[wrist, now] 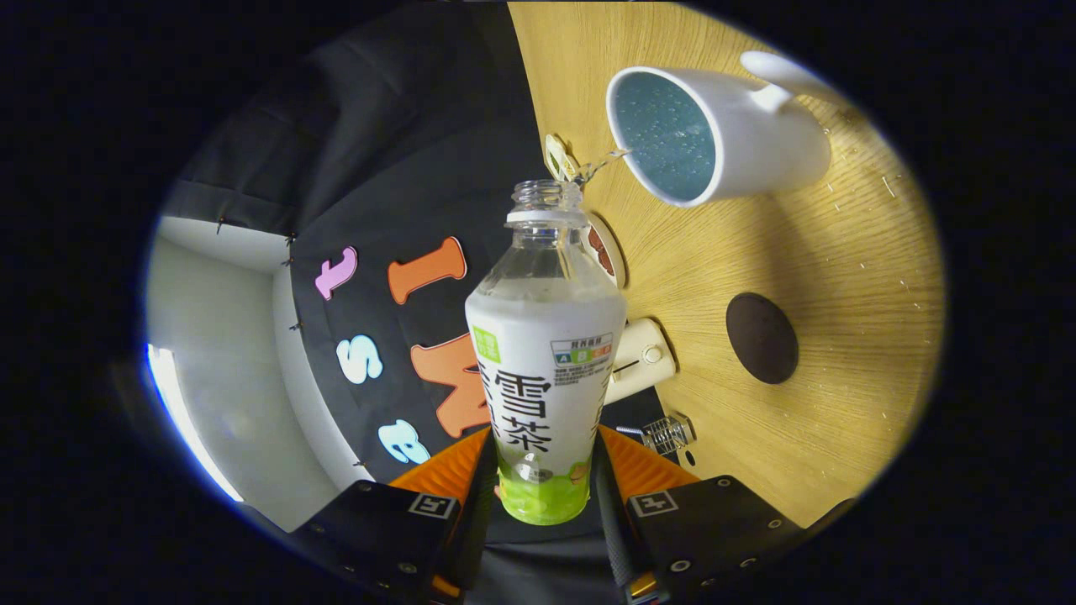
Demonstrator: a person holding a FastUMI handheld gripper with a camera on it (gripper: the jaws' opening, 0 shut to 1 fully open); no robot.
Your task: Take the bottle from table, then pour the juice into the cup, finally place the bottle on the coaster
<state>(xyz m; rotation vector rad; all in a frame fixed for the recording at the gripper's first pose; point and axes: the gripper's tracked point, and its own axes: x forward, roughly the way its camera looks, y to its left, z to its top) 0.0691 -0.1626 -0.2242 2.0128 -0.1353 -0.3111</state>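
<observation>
Gripper view: we see the bottle (545, 353) clamped between both fingers (477, 496) of the gripper (542, 504) (tilted), juice streaming into the cup (714, 134).

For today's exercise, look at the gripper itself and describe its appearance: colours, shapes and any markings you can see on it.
The gripper has two dark, narrow fingers set in ribbed orange wedge-shaped backing. Behind each sits a blocky matte-black housing with small round screws. Each housing carries a square black-and-white coded marker near its inner corner. A touch of orange shows low at the finger bases.
</observation>
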